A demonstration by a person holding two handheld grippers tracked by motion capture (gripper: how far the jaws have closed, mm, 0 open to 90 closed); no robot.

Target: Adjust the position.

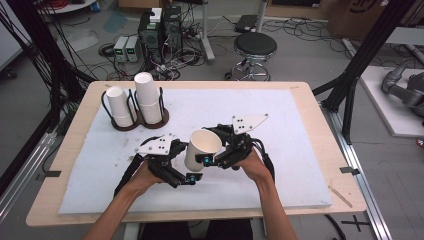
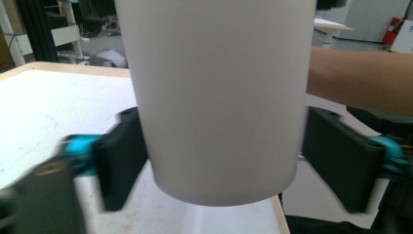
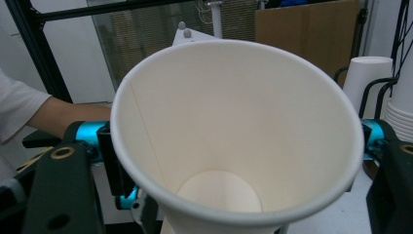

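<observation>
At the centre of the high view, a white paper cup [image 1: 202, 148] hangs above the table [image 1: 305, 107], between the two grippers. The right gripper [image 1: 206, 161] clasps it up near the rim; in the right gripper view the cup's open mouth [image 3: 237, 131] sits between the two jaws, which press its sides. The left gripper [image 1: 190, 178] sits at the lower body of the cup [image 2: 219, 97], and in the left gripper view its jaws stand spread, with a gap on each side of the wall, so it is released and only brackets the cup. In the upper left of the high view, two wire holders [image 1: 135, 117] carry upside-down stacks of cups [image 1: 148, 97].

The step looks like a handover or separation with the right gripper bearing the load. To do it well, keep the right grip gentle enough not to crease the rim, draw the left gripper straight away without brushing the wall, and keep the cup level.
</observation>
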